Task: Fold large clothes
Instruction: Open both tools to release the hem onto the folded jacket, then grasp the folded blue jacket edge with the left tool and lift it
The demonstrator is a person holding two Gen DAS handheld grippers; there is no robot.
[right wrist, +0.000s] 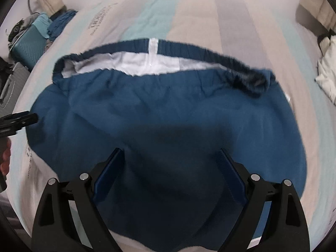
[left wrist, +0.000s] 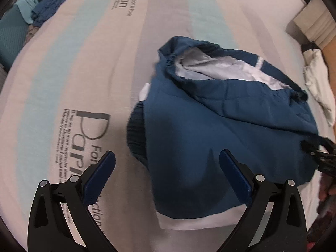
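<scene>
A dark blue jacket [left wrist: 220, 126] with a white lining [left wrist: 220, 69] lies bunched in a folded heap on the striped bed sheet [left wrist: 73, 63]. A dark ribbed cuff [left wrist: 136, 134] sticks out at its left edge. My left gripper [left wrist: 168, 166] hovers open over that left edge, nothing pinched between its blue pads [left wrist: 98, 178]. In the right wrist view the jacket [right wrist: 168, 109] fills the middle, its elastic hem and white lining [right wrist: 151, 61] at the far side. My right gripper [right wrist: 170, 159] hangs open above the near part of the cloth. Each gripper shows at the other view's edge.
A pile of blue and teal clothes [left wrist: 48, 6] and a teal suitcase [right wrist: 27, 42] sit past the bed's far left corner. A white cloth [left wrist: 317, 84] lies at the right edge by a wooden frame [left wrist: 310, 21]. A hand [right wrist: 5, 157] shows at the left.
</scene>
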